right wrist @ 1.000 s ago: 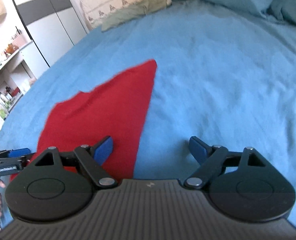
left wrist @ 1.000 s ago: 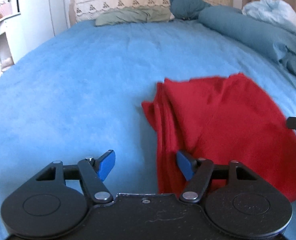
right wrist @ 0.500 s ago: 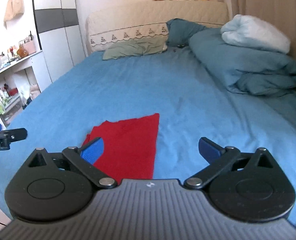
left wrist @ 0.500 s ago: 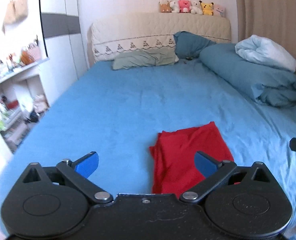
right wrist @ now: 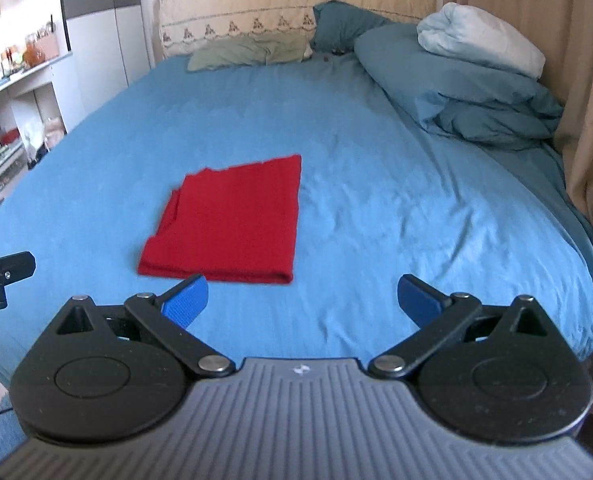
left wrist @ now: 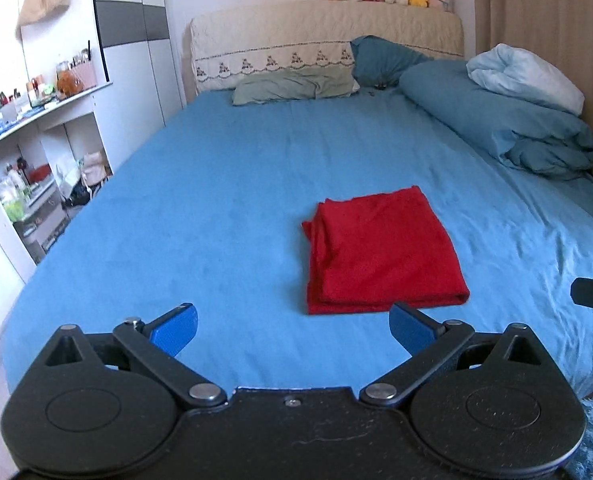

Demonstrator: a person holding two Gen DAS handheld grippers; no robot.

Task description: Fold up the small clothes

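Both grippers have drawn back and up from the red garment (left wrist: 380, 252) since a second ago, and the left gripper (left wrist: 292, 326) has just been opening, nothing between its jaws; the right gripper (right wrist: 302, 300) also stands spread and empty. Soft, slightly fuzzy blue sheet covers the bed (left wrist: 200, 208), with a puffy bunched duvet (left wrist: 508, 128) along its right side and a quilted beige headboard (left wrist: 328, 44). Folded into a neat layered rectangle, the red cloth lies flat mid-bed.
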